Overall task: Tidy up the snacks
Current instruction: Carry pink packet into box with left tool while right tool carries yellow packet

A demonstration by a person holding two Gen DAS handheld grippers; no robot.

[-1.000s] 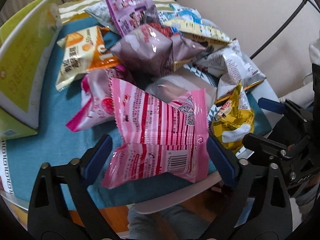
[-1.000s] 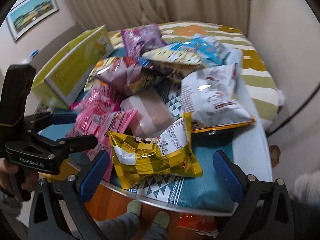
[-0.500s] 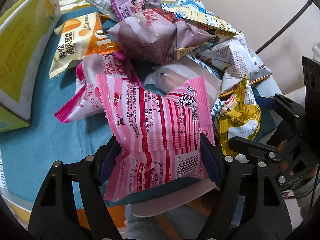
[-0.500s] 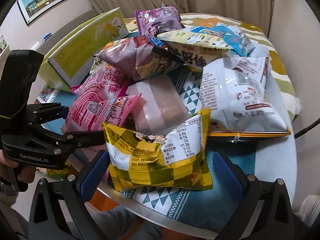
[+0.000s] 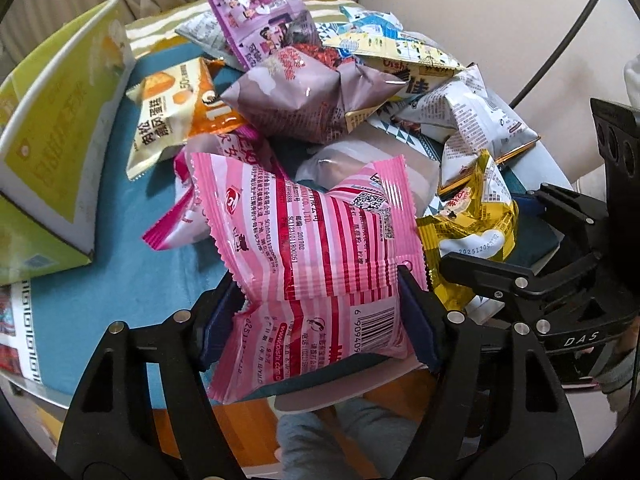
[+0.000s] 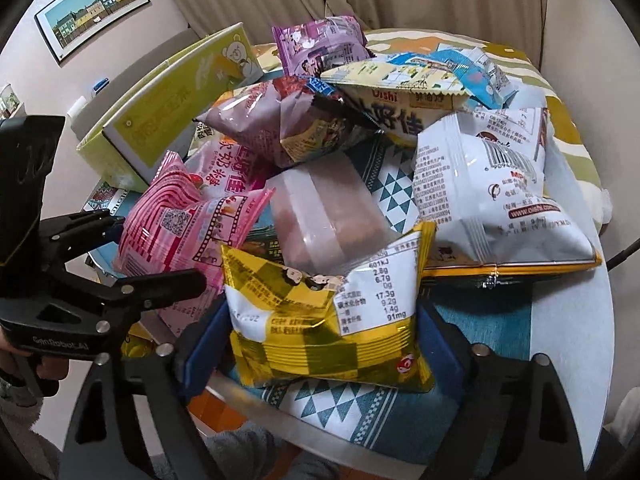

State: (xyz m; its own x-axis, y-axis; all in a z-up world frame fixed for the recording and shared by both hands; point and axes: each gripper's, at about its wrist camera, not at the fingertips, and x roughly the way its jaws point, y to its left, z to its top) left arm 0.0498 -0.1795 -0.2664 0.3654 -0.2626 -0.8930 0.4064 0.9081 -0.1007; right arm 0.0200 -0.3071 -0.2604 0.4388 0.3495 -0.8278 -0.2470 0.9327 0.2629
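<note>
the left hand-held gripper (image 5: 320, 308) is clamped on the pink striped snack bag (image 5: 316, 256), its blue pads pressing into both sides of the bag where the film pinches in at the waist. this bag sits at the near edge of the bench (image 5: 100, 216), which is covered in a teal cloth, and it is the landmark for the rest. just to its right lies the yellow checked snack bag (image 5: 472, 224), and the right hand-held gripper (image 6: 320, 344) has its pads against both sides of that yellow bag (image 6: 324, 316), holding it near the bench's front rim.

directly behind the pink striped bag lies a second pink bag (image 5: 240, 148), partly hidden beneath it. behind and slightly right of it is a cloudy translucent pack (image 6: 324, 216). further behind rests a mauve bag (image 5: 308, 96), with a purple bag (image 5: 260, 20) leaning up behind that. behind and left of it is an orange and cream bag (image 5: 176, 116). far left stands a lime green box (image 5: 52, 148). behind and to the right sits a white bag (image 6: 492, 184) printed with a barcode.
</note>
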